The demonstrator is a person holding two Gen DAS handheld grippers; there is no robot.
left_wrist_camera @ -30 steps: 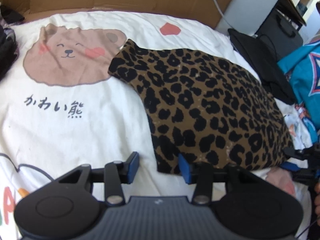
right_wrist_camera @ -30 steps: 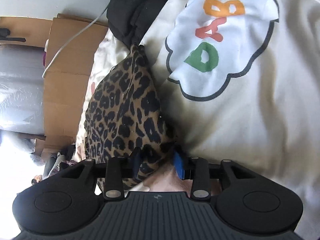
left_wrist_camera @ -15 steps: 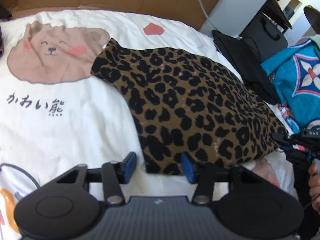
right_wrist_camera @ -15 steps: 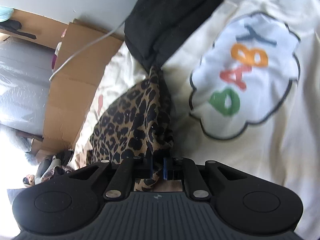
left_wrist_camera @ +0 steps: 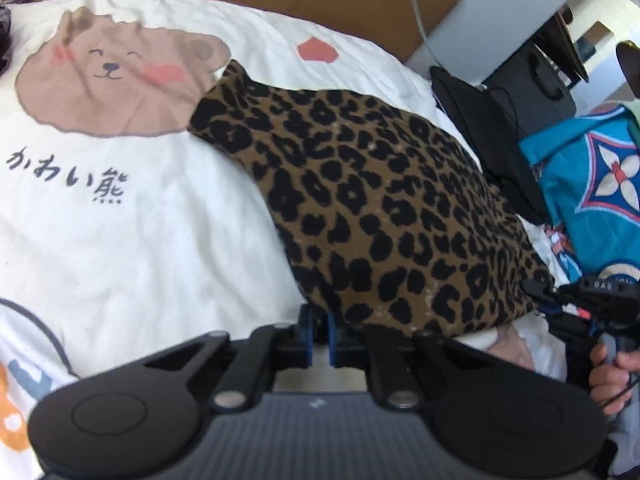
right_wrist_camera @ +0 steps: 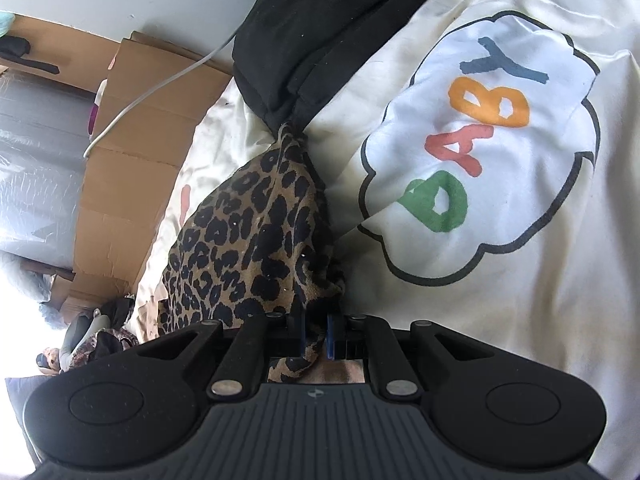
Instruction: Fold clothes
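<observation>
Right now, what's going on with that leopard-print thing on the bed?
A person is folding the leopard-print garment, which lies on the cartoon-print bed sheet. The left tool has its fingers nearly together on the near hem corner. The right tool is clamped on the other near corner, with fabric bunched between its fingers. Both corners look gripped, so a lift or fold-over seems likely next.

The white bed cover (left_wrist_camera: 140, 240) says "かわい熊" (left_wrist_camera: 66, 178) under a smiling bear, far left of the left claw, and "BABY" (right_wrist_camera: 476, 132) in colored letters, up right of the right claw.
</observation>
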